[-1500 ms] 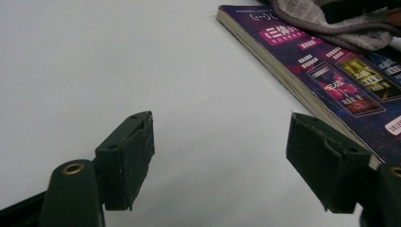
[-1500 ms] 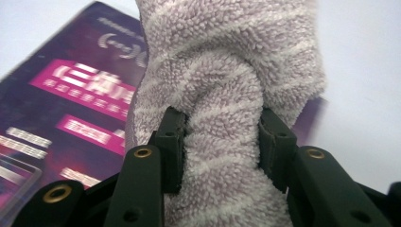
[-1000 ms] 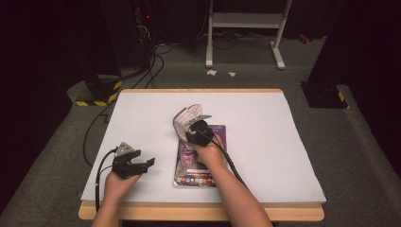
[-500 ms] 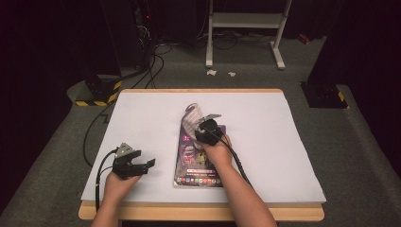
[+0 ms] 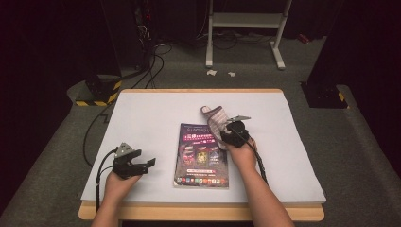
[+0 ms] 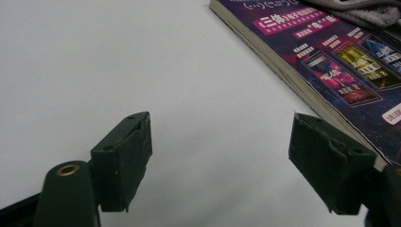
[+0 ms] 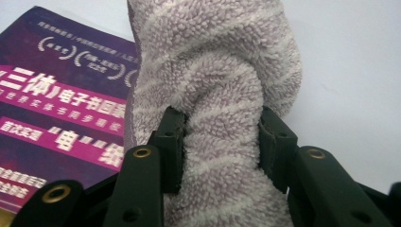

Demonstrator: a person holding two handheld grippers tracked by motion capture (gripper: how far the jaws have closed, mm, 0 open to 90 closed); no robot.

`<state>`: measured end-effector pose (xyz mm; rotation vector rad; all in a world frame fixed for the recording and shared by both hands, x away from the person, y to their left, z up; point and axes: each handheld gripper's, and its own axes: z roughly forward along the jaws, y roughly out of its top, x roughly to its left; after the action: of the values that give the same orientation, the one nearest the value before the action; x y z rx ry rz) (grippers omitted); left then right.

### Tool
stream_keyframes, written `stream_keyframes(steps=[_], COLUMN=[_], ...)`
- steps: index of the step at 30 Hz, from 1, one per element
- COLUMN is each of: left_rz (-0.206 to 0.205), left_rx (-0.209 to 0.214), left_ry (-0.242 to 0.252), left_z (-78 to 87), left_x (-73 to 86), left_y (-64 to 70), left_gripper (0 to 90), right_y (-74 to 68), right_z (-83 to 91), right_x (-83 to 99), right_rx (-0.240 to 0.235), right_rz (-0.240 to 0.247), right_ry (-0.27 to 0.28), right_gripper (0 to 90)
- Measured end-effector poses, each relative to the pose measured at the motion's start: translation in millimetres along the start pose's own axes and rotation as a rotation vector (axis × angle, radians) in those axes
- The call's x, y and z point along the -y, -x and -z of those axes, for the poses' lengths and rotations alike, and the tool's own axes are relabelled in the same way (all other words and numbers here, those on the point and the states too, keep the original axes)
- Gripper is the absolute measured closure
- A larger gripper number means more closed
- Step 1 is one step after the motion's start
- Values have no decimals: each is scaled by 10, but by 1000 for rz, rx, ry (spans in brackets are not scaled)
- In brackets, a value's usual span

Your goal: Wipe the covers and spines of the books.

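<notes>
We have the right gripper (image 5: 230,134) clamped on the fuzzy sock (image 5: 215,122) just right of centre frame, its length running up-left over the book's (image 5: 202,155) top-right corner; our left gripper (image 5: 138,165) waits spread wide, lower left.

book (image 5: 201,153) mid-table, sock (image 5: 215,124) over its far right corner, left gripper (image 5: 142,166) left of book

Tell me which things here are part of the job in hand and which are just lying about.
In the job:
- right gripper, jaws shut on the striped fuzzy cloth
- purple book, partly under the cloth

Lying about:
- left gripper, open, holding nothing, beside the book
- white stand on the floor
- paper scraps on the floor
</notes>
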<state>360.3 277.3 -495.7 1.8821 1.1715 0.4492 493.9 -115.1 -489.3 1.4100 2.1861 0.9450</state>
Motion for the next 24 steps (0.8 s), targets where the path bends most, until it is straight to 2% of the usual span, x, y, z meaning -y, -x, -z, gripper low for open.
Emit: stream_keyframes(steps=[4,9,13,15,24], left_rz=[-5,-9,-9,-10,-11], left_rx=[-2,-3,0,2,7], left_ry=[-1,-4,-2,-4,-6], left_z=[-8,-12,-22,-27,-21], left_x=[-1,-2,-5,-5,-3], left_y=[10,14,22,24,30], left_gripper=[226,226,226,226,226], right_y=[84,29,-115,-233,-670], right_z=[30,11,-51,-95,-304], right_x=[40,11,-53,-93,-239], right_rx=[0,2,-2,-8,-70], right_rz=[-30,-17,24,52,92], right_ry=[5,1,-6,-7,-1], right_gripper=[600,605,608,609,611])
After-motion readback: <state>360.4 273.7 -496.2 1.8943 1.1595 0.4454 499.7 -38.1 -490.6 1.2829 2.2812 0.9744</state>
